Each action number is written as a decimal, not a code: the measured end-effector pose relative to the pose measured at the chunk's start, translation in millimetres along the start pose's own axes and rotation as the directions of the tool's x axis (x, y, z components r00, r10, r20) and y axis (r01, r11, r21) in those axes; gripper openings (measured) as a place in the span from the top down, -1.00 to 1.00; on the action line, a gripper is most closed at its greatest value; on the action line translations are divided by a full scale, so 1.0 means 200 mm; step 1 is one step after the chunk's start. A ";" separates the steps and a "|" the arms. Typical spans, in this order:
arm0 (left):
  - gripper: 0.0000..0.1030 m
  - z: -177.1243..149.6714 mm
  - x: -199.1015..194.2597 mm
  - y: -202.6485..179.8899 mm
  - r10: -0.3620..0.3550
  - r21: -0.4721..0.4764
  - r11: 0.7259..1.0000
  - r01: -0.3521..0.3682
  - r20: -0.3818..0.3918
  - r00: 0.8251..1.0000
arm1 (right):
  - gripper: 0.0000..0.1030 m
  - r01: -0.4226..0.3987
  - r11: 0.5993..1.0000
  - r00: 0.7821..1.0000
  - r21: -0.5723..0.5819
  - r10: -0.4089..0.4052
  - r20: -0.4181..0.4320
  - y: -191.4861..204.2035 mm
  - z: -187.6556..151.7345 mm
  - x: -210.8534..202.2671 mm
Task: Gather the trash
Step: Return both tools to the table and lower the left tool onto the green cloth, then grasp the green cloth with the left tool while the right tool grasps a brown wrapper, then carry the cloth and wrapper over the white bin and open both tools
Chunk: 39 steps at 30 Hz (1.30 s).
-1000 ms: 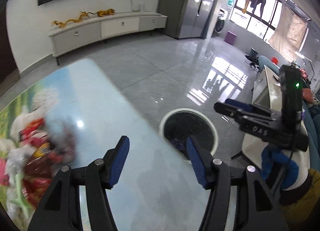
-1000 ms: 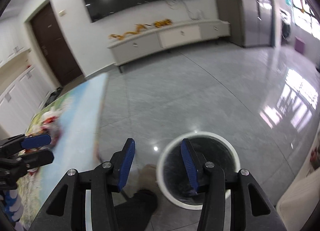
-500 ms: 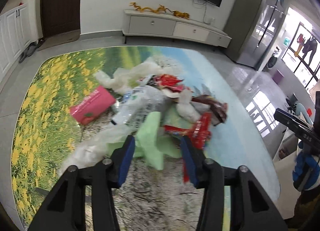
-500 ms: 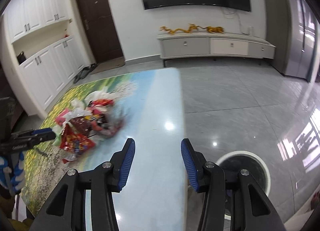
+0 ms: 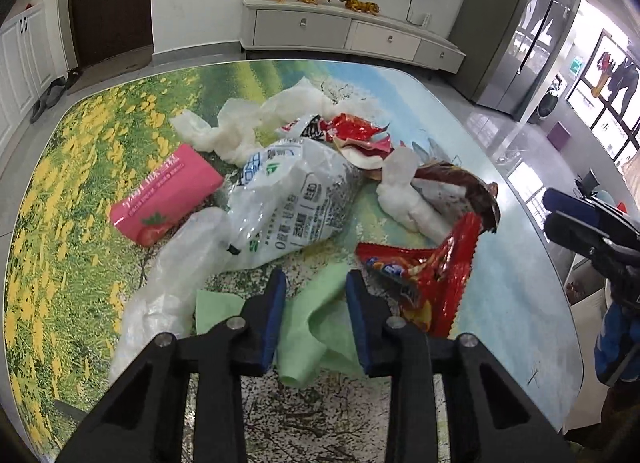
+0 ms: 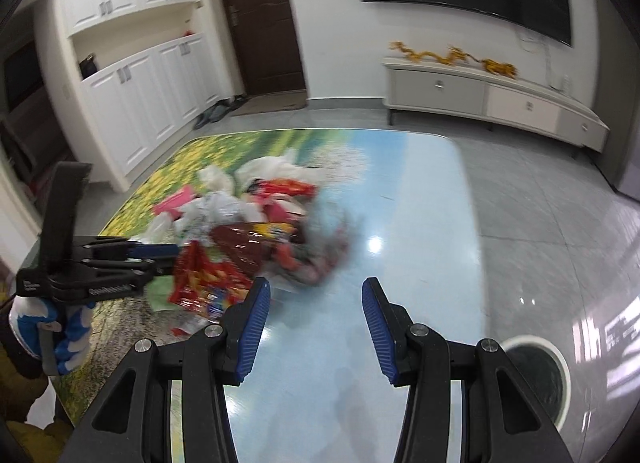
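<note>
A pile of trash lies on the picture-printed table (image 5: 80, 167): a green paper napkin (image 5: 316, 323), a white printed plastic bag (image 5: 288, 199), a pink packet (image 5: 168, 191), red snack wrappers (image 5: 424, 271), and white tissues (image 5: 256, 123). My left gripper (image 5: 316, 319) is open, its jaws on either side of the green napkin. My right gripper (image 6: 316, 327) is open and empty above the blue end of the table, right of the pile (image 6: 240, 231). The left gripper also shows in the right wrist view (image 6: 156, 259).
A white-rimmed round trash bin (image 6: 560, 379) stands on the tiled floor beyond the table's right edge. A low white TV cabinet (image 5: 344, 35) and a dark door (image 6: 256, 19) stand along the far wall. The right gripper shows at the left wrist view's right edge (image 5: 576, 219).
My left gripper swung from the bin back to the pile and now sits lower, straddling the green napkin. My right gripper turned from the bin toward the table and the pile.
</note>
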<state>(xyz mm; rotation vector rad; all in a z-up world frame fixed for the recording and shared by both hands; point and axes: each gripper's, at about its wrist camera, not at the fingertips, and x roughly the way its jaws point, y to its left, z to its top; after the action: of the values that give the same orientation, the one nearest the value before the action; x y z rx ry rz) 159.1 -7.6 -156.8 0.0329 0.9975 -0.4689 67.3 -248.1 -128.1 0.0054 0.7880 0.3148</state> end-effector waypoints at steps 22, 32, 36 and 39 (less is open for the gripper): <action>0.82 -0.24 -0.18 0.03 -0.079 -0.044 0.996 0.082 0.064 0.995 | 0.64 -0.032 0.991 0.999 -0.131 0.037 0.036 0.25 0.10 0.12; 0.82 -0.25 -0.39 0.05 -0.106 -0.075 0.990 0.116 0.130 0.986 | 0.64 -0.220 0.975 0.973 -0.017 0.220 0.068 0.19 0.06 -0.08; 0.82 -0.21 -0.48 -0.01 -0.159 -0.061 0.983 0.170 0.156 0.975 | 0.64 -0.191 0.982 0.976 0.006 0.189 0.104 0.14 0.02 -0.19; 0.82 -0.15 -0.51 -0.09 -0.206 -0.041 0.976 0.215 0.160 0.965 | 0.64 -0.174 0.984 0.977 0.032 0.168 0.134 0.08 -0.01 -0.27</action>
<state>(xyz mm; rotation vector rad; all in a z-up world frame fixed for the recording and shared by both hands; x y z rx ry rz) 82.8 21.1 -86.3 -0.1614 0.8648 -0.6270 25.0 -247.9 -90.6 0.1343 0.6649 0.4562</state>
